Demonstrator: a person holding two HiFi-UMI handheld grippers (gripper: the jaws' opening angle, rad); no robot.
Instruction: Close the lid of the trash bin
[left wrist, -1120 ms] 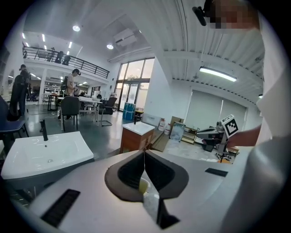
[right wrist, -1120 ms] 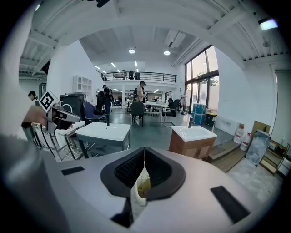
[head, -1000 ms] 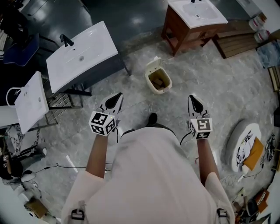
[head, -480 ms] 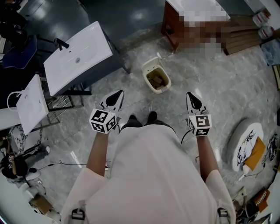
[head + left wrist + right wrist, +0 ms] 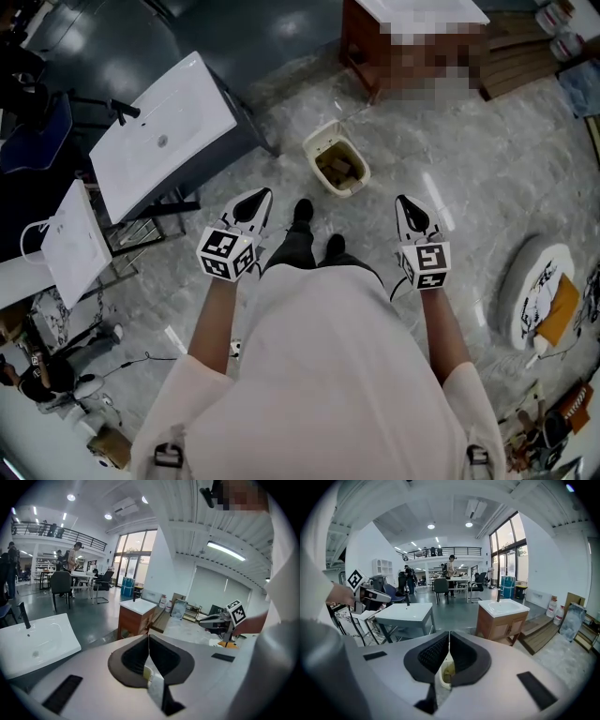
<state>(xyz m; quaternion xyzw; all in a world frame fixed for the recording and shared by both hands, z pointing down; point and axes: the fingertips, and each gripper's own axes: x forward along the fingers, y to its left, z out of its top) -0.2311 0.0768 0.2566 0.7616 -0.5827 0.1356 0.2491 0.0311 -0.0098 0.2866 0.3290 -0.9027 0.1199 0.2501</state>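
1. Left gripper (image 5: 262,196): held out on a bare forearm at the person's left side. It points forward and somewhat down. Claw pressed fully together, gripping nothing.
2. Right gripper (image 5: 405,203): same pose on the right side, about level with the left one. Claw also together, pads meeting at the tip, gripping nothing.
3. Trash bin (image 5: 312,161): stands on the floor (image 5: 441,159) ahead of both claws, between their lines and apart from both. Lid (image 5: 327,131) tipped up at the far rim, brown stuff inside.
4. Right gripper view: bin shows low in the slot under the closed pads.
5. Room, left to right:
   - White basin (image 5: 159,131) on a dark stand, its corner near the bin's left.
   - Shoes (image 5: 302,212) on the marble floor between the claws and the bin.
   - Wooden cabinet (image 5: 361,52) just beyond the bin.
   - Round white slab (image 5: 525,291) well apart at the right edge.
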